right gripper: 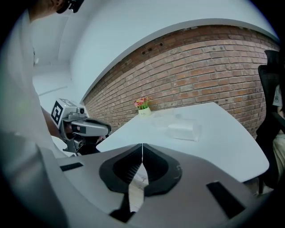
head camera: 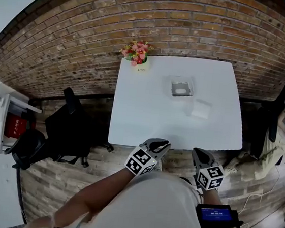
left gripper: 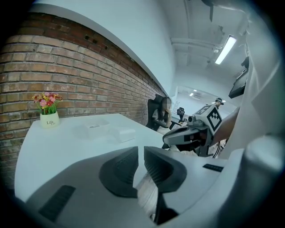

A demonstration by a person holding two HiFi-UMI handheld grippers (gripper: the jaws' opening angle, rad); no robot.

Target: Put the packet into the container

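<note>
The table (head camera: pixel 146 121) is finished in smooth white with a faint sheen. Toward its far edge, the container (head camera: pixel 181 88) is formed of clear glossy plastic, and the packet (head camera: pixel 201 109) is wrapped in translucent film. The wall (head camera: pixel 89 38) is built of rough matt brick. The left gripper (left gripper: pixel 141 149) is shelled in matt grey plastic, with ribbed black pads (left gripper: pixel 121 168).

The table (head camera: pixel 131 120) is white, the brick wall (head camera: pixel 79 37) reddish-brown with pale mortar. The flowers (head camera: pixel 136 51) are pink, red and yellow. The packet (head camera: pixel 201 109) is white, the container (head camera: pixel 181 88) clear. The left gripper (head camera: pixel 158 144) and right gripper (head camera: pixel 199 155) are grey with black-and-white square markers.
</note>
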